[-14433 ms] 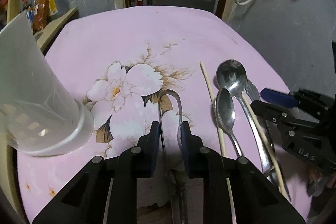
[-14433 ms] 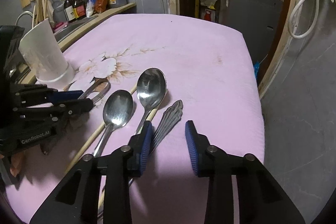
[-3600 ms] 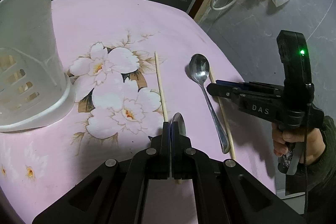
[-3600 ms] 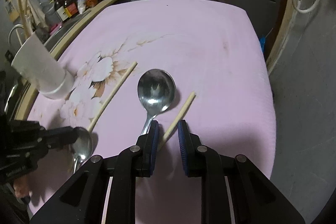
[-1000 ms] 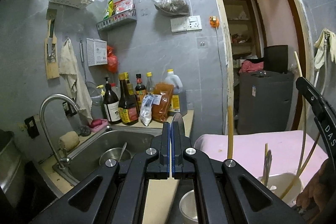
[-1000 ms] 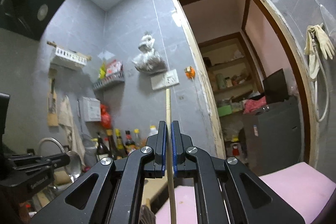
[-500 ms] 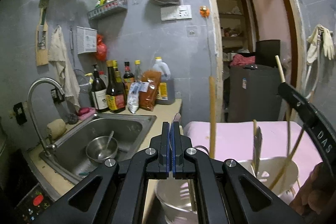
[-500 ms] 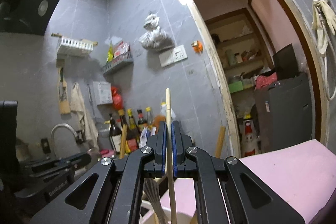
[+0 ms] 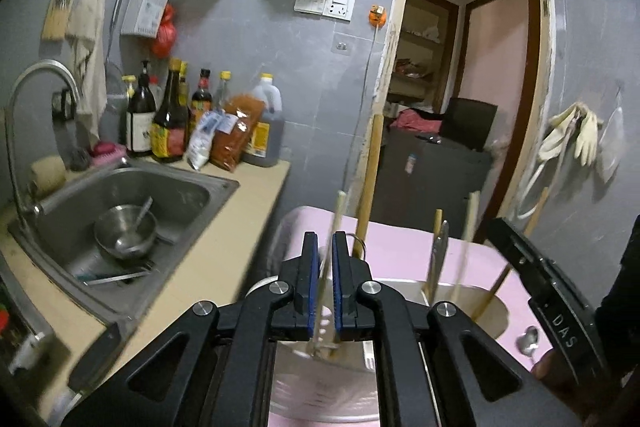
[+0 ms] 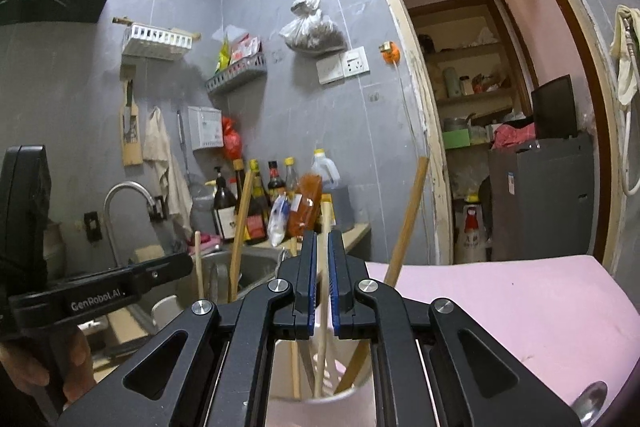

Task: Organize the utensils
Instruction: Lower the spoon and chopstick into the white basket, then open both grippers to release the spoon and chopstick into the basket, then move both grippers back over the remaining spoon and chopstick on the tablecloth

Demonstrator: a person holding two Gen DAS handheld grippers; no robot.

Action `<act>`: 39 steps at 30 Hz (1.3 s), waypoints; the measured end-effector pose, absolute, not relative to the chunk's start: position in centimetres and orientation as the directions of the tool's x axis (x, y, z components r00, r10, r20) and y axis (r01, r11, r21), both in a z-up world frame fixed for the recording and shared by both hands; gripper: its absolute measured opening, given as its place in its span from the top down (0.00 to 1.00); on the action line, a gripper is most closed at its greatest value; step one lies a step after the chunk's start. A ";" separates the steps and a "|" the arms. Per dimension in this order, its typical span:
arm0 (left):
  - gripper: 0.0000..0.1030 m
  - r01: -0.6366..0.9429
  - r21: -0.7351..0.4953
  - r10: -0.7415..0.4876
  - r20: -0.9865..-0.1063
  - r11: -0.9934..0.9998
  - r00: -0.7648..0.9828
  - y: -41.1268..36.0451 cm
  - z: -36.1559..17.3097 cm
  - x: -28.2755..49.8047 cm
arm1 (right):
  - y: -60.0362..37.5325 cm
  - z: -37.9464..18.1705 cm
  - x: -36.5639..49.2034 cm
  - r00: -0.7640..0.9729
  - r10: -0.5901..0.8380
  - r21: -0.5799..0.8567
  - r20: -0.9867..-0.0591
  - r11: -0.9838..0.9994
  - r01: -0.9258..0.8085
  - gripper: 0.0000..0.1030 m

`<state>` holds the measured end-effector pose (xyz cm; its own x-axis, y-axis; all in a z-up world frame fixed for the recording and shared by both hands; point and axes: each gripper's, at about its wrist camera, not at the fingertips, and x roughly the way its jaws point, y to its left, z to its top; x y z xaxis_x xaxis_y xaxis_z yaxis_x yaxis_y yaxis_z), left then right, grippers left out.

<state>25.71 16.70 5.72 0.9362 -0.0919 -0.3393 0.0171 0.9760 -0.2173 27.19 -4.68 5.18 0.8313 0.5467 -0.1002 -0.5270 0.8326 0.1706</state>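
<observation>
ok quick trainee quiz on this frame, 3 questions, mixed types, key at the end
1. True or false: the white utensil holder is empty.
2. What lies on the pink table beside the holder? A) a spoon B) a fork C) a knife
3. Fill in: the metal bowl sits in the ____.

Key: 1 false, several chopsticks stand in it. 2 A. 3 sink.
</observation>
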 end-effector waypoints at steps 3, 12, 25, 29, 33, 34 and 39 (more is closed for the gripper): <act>0.84 0.026 -0.244 -0.109 -0.332 0.969 0.937 16.6 6.0 25.1 | -4.9 5.2 26.9 0.823 0.555 0.163 -0.118 0.829 -0.535 0.92; 0.59 0.050 -0.288 -0.130 -0.266 0.956 0.955 15.6 7.8 22.6 | -7.9 6.7 25.2 0.825 0.558 0.186 -0.093 0.823 -0.536 0.72; 0.22 0.066 -0.212 -0.113 -0.219 0.975 0.969 10.1 8.8 20.2 | -15.5 8.6 21.7 0.868 0.494 0.122 -0.048 0.866 -0.486 0.21; 0.05 0.105 -0.201 -0.150 -0.224 0.974 0.963 7.7 8.5 19.8 | -17.7 8.5 20.7 0.884 0.464 0.093 -0.050 0.884 -0.458 0.06; 0.05 0.141 -0.174 -0.182 -0.246 0.975 0.952 5.5 7.8 19.6 | -19.8 8.1 19.7 0.901 0.433 0.075 -0.035 0.900 -0.430 0.00; 0.05 0.148 -0.166 -0.187 -0.253 0.975 0.949 5.0 7.5 19.6 | -20.3 8.0 19.5 0.905 0.424 0.071 -0.035 0.904 -0.421 0.00; 0.05 0.180 -0.130 -0.211 -0.278 0.975 0.937 2.6 6.2 19.5 | -22.3 7.4 19.0 0.920 0.390 0.044 -0.040 0.921 -0.388 0.00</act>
